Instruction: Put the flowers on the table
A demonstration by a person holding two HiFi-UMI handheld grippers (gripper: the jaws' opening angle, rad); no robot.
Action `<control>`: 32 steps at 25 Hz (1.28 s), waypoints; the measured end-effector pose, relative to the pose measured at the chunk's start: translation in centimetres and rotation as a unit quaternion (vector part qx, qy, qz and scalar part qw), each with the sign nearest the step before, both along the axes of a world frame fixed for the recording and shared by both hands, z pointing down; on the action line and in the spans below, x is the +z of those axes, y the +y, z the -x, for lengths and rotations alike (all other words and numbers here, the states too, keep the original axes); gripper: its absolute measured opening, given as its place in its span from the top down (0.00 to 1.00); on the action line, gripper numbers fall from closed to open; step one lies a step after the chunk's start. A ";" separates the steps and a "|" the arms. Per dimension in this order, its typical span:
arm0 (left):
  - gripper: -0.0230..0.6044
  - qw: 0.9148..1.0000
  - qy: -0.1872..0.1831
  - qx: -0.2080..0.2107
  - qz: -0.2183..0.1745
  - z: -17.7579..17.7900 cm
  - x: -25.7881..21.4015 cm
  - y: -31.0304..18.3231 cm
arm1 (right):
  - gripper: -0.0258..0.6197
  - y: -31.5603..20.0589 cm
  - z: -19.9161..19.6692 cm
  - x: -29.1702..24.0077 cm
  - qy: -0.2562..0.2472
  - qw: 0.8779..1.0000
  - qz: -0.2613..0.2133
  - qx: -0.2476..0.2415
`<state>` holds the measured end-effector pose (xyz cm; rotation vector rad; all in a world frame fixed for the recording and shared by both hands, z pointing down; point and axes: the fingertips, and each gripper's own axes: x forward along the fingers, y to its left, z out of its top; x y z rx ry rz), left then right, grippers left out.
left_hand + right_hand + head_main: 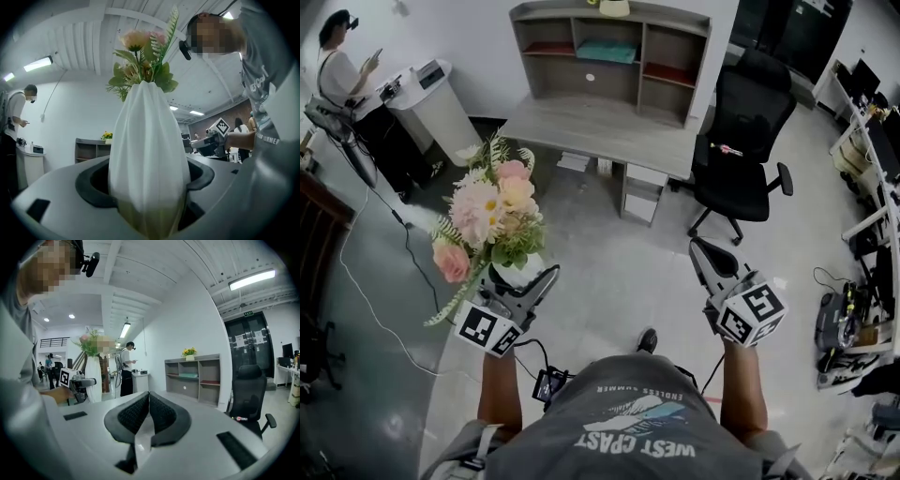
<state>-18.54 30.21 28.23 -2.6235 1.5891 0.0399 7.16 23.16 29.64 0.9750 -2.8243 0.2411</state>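
Note:
A bunch of pink and cream flowers [492, 214] with green fronds stands in a white ribbed vase [147, 154]. My left gripper [517, 281] is shut on the vase and holds it upright in the air, over the floor. In the left gripper view the vase fills the gap between the jaws, with the flowers [143, 58] above. My right gripper [705, 255] is shut with nothing in it, out to the right; its pads [133, 413] meet. The grey table [600, 131] lies ahead, beyond both grippers. The vase and flowers [93, 366] also show in the right gripper view.
A grey shelf unit [609, 52] stands on the table's back. A black office chair [745, 127] sits right of the table. A person [342, 66] stands at the far left by a white bin [436, 103]. Cables [375, 309] run over the floor at the left.

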 end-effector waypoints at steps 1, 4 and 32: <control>0.32 1.000 -0.001 -0.004 0.000 -0.2 0.0 -0.5 | 0.91 -0.8 -0.1 0.0 -0.001 1.000 0.001 -0.004; 0.33 1.000 -0.001 -0.015 0.003 -0.9 0.1 -1.9 | 0.91 -2.6 -0.4 0.2 -0.002 1.000 0.003 -0.017; 0.32 0.999 -0.014 -0.042 0.006 -10.0 0.4 -12.8 | 0.91 -13.5 -9.8 2.9 -0.021 0.999 0.020 -0.038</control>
